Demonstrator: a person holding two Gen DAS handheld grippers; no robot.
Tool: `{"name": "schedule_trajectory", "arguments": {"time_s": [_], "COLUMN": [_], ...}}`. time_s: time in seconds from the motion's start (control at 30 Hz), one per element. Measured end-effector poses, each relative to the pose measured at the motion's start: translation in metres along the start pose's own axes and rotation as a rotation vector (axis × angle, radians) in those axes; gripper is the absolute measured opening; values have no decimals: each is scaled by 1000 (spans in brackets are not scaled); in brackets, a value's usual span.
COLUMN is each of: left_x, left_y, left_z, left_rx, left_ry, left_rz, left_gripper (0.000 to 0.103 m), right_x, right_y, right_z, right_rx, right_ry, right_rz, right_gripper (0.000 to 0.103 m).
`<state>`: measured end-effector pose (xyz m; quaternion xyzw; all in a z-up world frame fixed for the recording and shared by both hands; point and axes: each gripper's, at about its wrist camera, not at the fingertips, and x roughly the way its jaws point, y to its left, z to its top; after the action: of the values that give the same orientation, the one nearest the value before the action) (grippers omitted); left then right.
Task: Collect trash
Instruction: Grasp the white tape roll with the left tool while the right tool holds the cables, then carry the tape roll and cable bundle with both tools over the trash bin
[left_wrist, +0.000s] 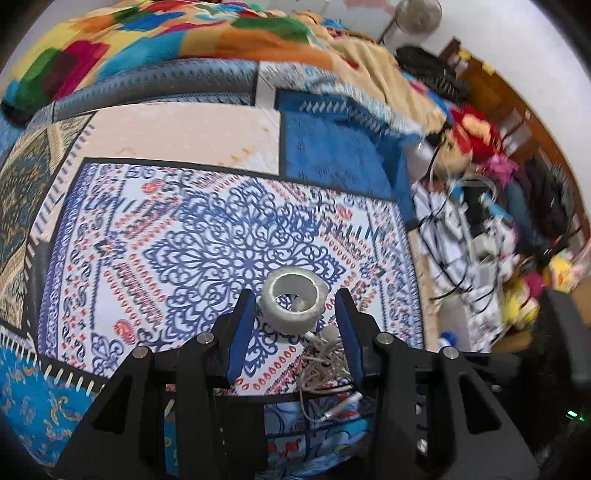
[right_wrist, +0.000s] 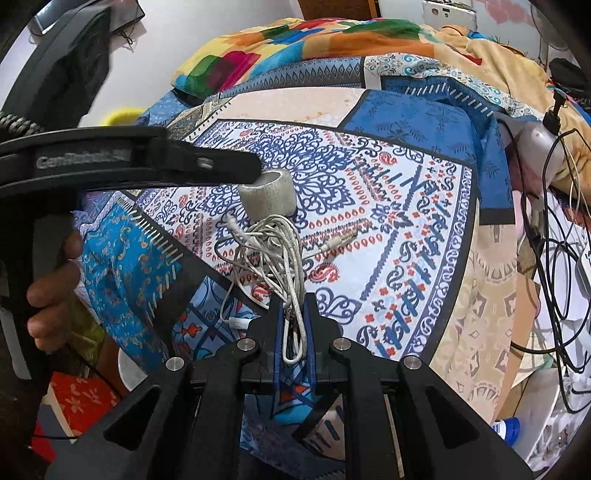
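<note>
Patterned bedspread (left_wrist: 155, 229) underlies wide left hand-held gripper (left_wrist: 295, 306) straddling tape roll (left_wrist: 293, 295); right hand-held gripper (right_wrist: 293, 306) pinches cable bundle (right_wrist: 269, 247).

Black gripper (left_wrist: 295, 306), blue-lined jaws, silver screws

Both wrist views look steeply down, close over the patterned bedsheet (left_wrist: 192, 236). They share the tape roll (left_wrist: 293, 301) at centre, the cable bundle (right_wrist: 273, 251) below it, and the quilt (right_wrist: 295, 40) along the top.
</note>
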<state>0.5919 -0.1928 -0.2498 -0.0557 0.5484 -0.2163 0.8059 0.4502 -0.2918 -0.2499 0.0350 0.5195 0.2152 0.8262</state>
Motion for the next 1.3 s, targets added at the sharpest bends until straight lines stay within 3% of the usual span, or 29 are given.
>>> {"name": "schedule_trajectory", "arguments": {"time_s": [0.07, 0.13, 0.2, 0.57, 0.93, 1.3], "left_x": [7, 8, 0, -101, -234, -342], "left_y": [-3, -4, -6, 18, 52, 82], "left_z": [-1, -1, -1, -24, -105, -209], "left_rx": [14, 10, 15, -47, -153, -229], "left_ry": [7, -17, -52, -206, -365, -480], "left_rz": [37, 45, 49, 169, 328, 429], "left_gripper": [44, 37, 37, 37, 37, 37], "right_x": [-1, -2, -4, -34, -113, -166], "right_y": [1, 1, 1, 8, 68, 177], "right_z": [-1, -3, -5, 5, 24, 13], "right_rx": [1, 3, 5, 37, -47, -191], "right_ry": [2, 6, 8, -42, -201, -304], "right_rz": [3, 7, 6, 3, 13, 61], "right_gripper": [9, 9, 9, 9, 9, 9]}}
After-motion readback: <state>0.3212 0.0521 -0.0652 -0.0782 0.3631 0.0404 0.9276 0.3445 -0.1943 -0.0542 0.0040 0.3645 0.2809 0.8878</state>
